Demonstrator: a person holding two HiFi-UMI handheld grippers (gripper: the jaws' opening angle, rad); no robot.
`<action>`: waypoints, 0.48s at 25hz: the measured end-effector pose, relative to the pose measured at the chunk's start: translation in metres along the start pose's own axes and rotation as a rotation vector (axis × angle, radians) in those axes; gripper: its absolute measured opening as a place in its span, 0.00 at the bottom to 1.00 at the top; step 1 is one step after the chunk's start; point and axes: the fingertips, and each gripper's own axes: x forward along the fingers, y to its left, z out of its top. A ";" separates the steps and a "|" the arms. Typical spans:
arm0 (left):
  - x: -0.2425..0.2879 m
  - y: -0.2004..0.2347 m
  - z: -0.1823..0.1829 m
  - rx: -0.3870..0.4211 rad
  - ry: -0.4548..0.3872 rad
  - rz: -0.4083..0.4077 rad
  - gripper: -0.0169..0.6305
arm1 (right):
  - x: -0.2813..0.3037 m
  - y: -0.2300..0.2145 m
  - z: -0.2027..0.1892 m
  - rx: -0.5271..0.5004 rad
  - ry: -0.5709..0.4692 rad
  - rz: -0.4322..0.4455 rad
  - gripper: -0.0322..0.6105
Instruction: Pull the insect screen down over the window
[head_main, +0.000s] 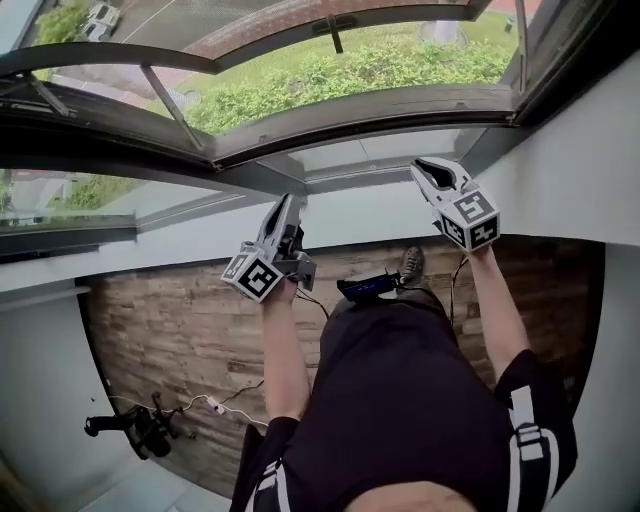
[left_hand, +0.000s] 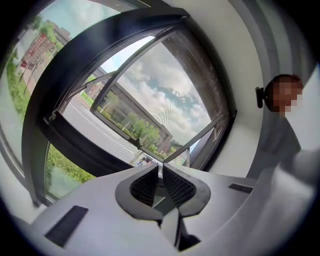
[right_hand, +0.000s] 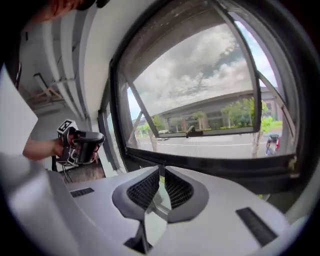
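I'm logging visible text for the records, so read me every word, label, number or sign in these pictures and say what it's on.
No words or numbers can be read anywhere.
left cube, on the left gripper: black-and-white square pattern, no letters.
right cube, on the right gripper: pattern only, no letters.
red building front outside: possible lettering, too blurred to read.

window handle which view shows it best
The head view: the window handle stands out dark and large against the bushes. The right gripper view shows it smaller; the left gripper view doesn't show it clearly.
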 end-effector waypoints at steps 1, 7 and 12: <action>-0.012 -0.004 0.003 -0.007 -0.013 -0.021 0.08 | -0.012 0.006 -0.009 0.047 -0.009 -0.005 0.11; -0.066 -0.034 0.007 -0.037 -0.053 -0.196 0.08 | -0.081 0.039 -0.057 0.222 -0.046 -0.129 0.11; -0.154 -0.073 -0.007 -0.018 0.000 -0.322 0.08 | -0.159 0.130 -0.064 0.345 -0.139 -0.230 0.11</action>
